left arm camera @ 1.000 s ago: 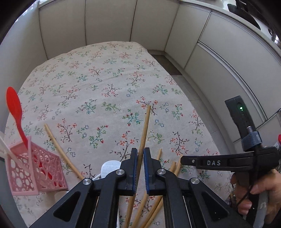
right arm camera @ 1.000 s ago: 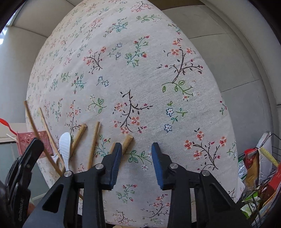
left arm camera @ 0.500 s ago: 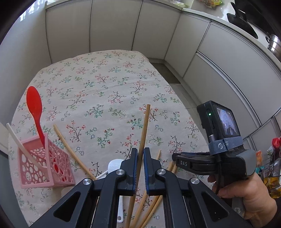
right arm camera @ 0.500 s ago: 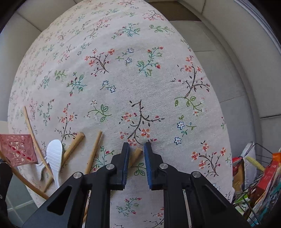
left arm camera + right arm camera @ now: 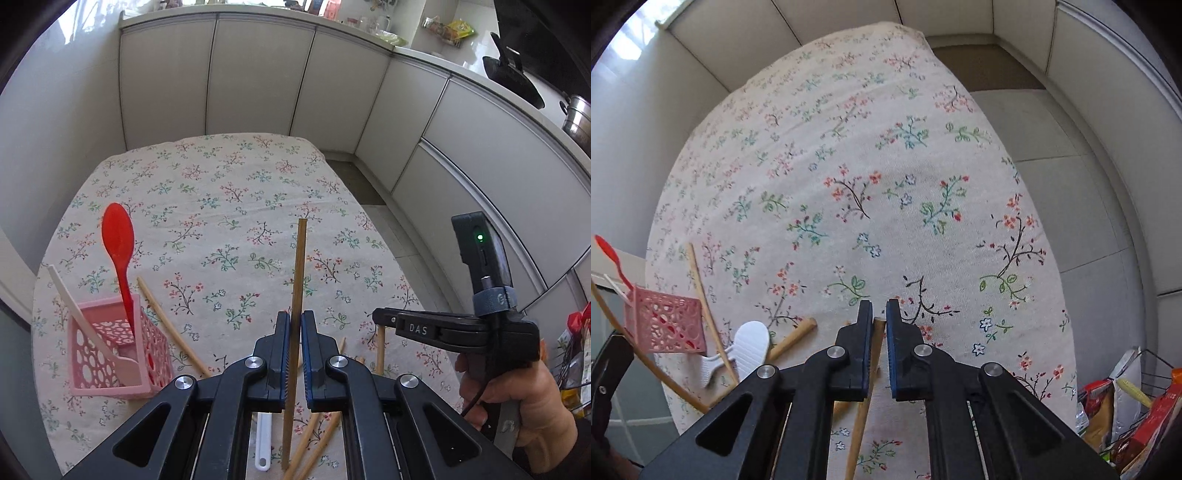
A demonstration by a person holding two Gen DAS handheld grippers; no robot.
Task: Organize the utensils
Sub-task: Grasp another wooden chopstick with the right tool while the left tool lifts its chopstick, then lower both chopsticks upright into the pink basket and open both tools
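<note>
My left gripper [image 5: 294, 325] is shut on a wooden chopstick [image 5: 300, 266] that points forward, lifted above the floral tablecloth [image 5: 229, 206]. My right gripper [image 5: 877, 317] is shut on another wooden chopstick [image 5: 864, 406], held off the cloth; it also shows in the left wrist view [image 5: 384, 321]. A pink perforated basket [image 5: 110, 354] at the left holds a red spoon [image 5: 119, 243] and a white utensil [image 5: 77, 314]. Loose chopsticks [image 5: 170, 328] and a white spoon [image 5: 750, 343] lie on the cloth near the basket.
White kitchen cabinets [image 5: 258, 81] run around the far and right sides of the table. A wire rack with food packets [image 5: 1137, 406] stands at the right, below the table edge. A black pan [image 5: 513, 77] sits on the counter.
My right gripper shut on a chopstick and lifted it. My left gripper rose and drew back with its chopstick, so more of the cabinets and basket show.
</note>
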